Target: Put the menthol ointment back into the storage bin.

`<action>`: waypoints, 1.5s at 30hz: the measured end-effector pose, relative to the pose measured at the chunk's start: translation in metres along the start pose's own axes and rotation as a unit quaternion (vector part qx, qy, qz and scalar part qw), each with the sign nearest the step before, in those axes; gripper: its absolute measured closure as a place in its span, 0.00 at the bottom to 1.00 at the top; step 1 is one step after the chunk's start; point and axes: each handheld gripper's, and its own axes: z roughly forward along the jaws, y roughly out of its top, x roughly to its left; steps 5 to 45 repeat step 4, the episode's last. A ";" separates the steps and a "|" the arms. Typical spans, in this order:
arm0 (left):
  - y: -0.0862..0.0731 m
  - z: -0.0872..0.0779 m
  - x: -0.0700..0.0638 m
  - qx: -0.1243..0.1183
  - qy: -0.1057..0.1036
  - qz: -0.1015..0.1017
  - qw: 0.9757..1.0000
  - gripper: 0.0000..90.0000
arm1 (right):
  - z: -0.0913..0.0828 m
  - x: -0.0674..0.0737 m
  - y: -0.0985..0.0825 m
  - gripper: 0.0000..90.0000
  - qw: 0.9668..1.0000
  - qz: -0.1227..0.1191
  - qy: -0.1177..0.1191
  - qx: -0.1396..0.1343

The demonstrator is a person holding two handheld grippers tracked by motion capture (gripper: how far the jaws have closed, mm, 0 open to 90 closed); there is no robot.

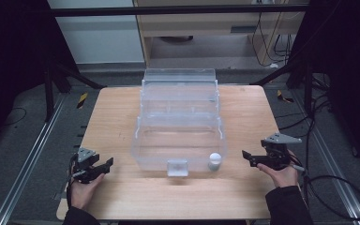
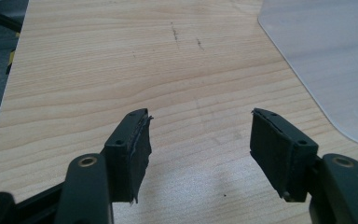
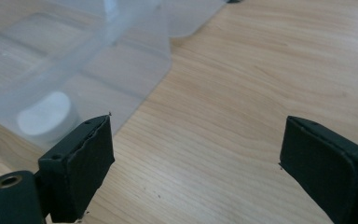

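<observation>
A clear plastic stepped organiser box [image 1: 178, 122], built in three tiers that rise toward twelve o'clock, is set at the middle of the pale wooden table [image 1: 117, 108]. A small white round-topped cylinder [image 1: 214, 161] is seen at the box's front wall, toward five o'clock of the box; whether it is inside the lowest tier or just outside cannot be told. A frosted square latch [image 1: 177, 167] sits at the box's six o'clock edge.

The left gripper [image 1: 104, 165] is held at eight o'clock of the box, well apart from it, with its jaws spread and nothing between them. The right gripper [image 1: 247, 157] is held at four o'clock, near the cylinder, its jaws likewise spread wide and empty, pointed inward toward the box.

Both tools appear to be parked low at either side so that the box can be approached from both flanks. The right one is judged the likelier to be used on the cylinder, being the nearer.
</observation>
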 end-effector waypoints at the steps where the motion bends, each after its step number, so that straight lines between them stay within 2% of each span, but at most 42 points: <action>1: 0.000 0.000 0.001 -0.001 0.000 -0.001 1.000 0.42 | 0.001 -0.001 -0.003 0.10 1.000 0.006 -0.004 0.001; 4: 0.000 0.000 0.001 -0.002 0.001 0.000 1.000 0.41 | 0.003 -0.006 -0.011 0.09 1.000 0.013 -0.009 0.011; 45: 0.000 0.000 0.001 -0.002 0.001 0.000 1.000 0.41 | 0.003 -0.006 -0.011 0.09 1.000 0.013 -0.009 0.011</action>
